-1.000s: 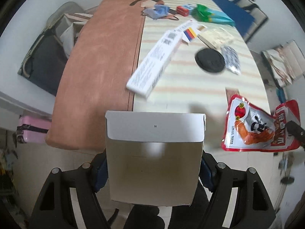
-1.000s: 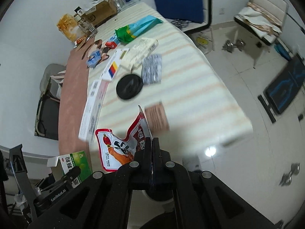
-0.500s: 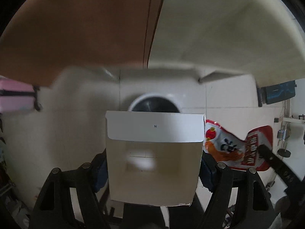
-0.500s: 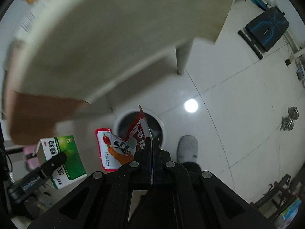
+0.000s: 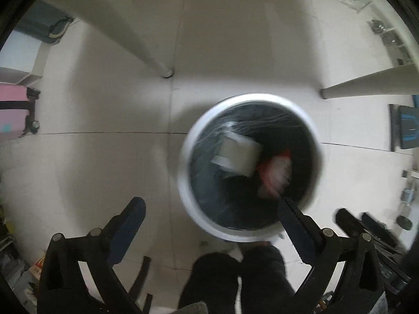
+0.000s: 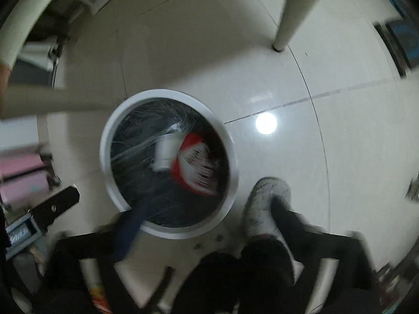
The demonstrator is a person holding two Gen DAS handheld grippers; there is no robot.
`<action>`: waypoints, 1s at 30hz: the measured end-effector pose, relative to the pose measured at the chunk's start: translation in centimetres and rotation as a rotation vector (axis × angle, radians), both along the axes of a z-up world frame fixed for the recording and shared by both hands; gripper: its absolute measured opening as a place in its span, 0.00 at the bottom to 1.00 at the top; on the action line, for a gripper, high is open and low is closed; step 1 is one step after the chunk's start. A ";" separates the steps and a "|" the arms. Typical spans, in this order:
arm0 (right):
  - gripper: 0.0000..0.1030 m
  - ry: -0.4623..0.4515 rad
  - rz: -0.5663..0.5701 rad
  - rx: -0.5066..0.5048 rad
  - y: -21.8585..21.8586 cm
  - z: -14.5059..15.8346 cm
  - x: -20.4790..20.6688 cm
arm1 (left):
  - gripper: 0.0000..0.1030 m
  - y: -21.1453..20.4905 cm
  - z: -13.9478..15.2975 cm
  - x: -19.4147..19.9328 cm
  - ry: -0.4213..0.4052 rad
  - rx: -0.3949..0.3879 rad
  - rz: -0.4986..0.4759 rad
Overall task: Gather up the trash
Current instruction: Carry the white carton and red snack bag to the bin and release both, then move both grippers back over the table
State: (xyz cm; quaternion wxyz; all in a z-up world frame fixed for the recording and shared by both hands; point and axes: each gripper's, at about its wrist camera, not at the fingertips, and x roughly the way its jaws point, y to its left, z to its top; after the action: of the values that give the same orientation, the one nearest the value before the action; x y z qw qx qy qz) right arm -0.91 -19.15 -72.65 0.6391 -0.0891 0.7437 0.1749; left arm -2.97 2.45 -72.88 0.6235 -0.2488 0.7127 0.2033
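Note:
A round bin with a white rim (image 5: 183, 183) and a black liner stands on the tiled floor, straight below both grippers. Inside it, blurred, are the white carton (image 5: 237, 154) and the red snack bag (image 5: 275, 172). My left gripper (image 5: 209, 202) hangs above the bin's near edge, its jaws opening wide with nothing between them. In the right wrist view the same bin rim (image 6: 104, 157) holds the carton (image 6: 166, 154) and the bag (image 6: 199, 167). My right gripper (image 6: 207, 209) is also opening and holds nothing. The left gripper's finger (image 6: 55, 206) shows at the left.
White table legs (image 5: 146, 39) (image 5: 366, 86) stand beyond the bin, and another table leg (image 6: 290, 13) shows at the top right. A pink suitcase (image 5: 13, 115) is at the far left. A person's shoe (image 6: 264, 209) and dark trouser leg (image 5: 235, 282) are beside the bin.
Both grippers dropped from table height to just above the bin. Both jaws opened; the carton left the left gripper and the snack bag left the right, and both are now in the bin.

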 end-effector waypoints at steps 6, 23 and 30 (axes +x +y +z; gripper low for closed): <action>0.98 -0.076 0.105 -0.072 1.0 0.9 -0.9 | 1.00 -0.1 1.1 -1.8 0.019 0.053 0.003; 0.98 -0.174 0.186 -0.102 1.5 12.2 -2.8 | 1.00 -0.2 12.7 -5.1 -0.030 0.082 0.003; 0.98 -0.180 0.193 -0.079 1.1 22.5 -4.4 | 1.00 -1.1 21.7 -6.9 -0.053 0.076 -0.007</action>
State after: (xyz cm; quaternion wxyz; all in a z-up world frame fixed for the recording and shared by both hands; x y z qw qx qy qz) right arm -5.27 -18.06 -50.17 0.6795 -0.2008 0.6775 0.1974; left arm -9.90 1.39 -51.14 0.6518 -0.2280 0.6886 0.2214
